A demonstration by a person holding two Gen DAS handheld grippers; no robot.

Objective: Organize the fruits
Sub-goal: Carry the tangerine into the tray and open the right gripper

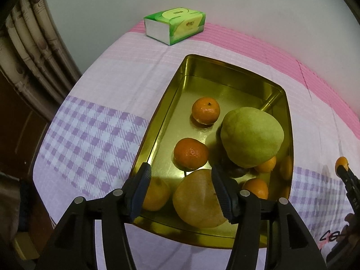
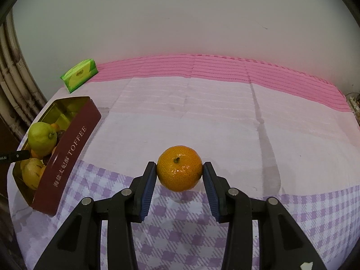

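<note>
A gold tin (image 1: 236,90), maroon outside (image 2: 72,157), holds a big green pear (image 1: 252,137), a yellow pear (image 1: 195,200), several mandarins (image 1: 205,110) and a dark fruit (image 1: 236,171). My left gripper (image 1: 180,168) hangs open over the tin's near end. The yellow pear lies below, between its fingers, and the left pad stands clear of it. My right gripper (image 2: 180,165) is shut on a mandarin (image 2: 180,171), held just above the checked cloth to the right of the tin. In the left wrist view, that mandarin (image 1: 340,163) shows at the right edge.
A green tissue pack (image 1: 175,25) lies at the far left corner of the table, beyond the tin. A pink and purple checked cloth (image 2: 225,112) covers the table. A curtain (image 1: 29,51) hangs past the left edge, and a white wall stands behind.
</note>
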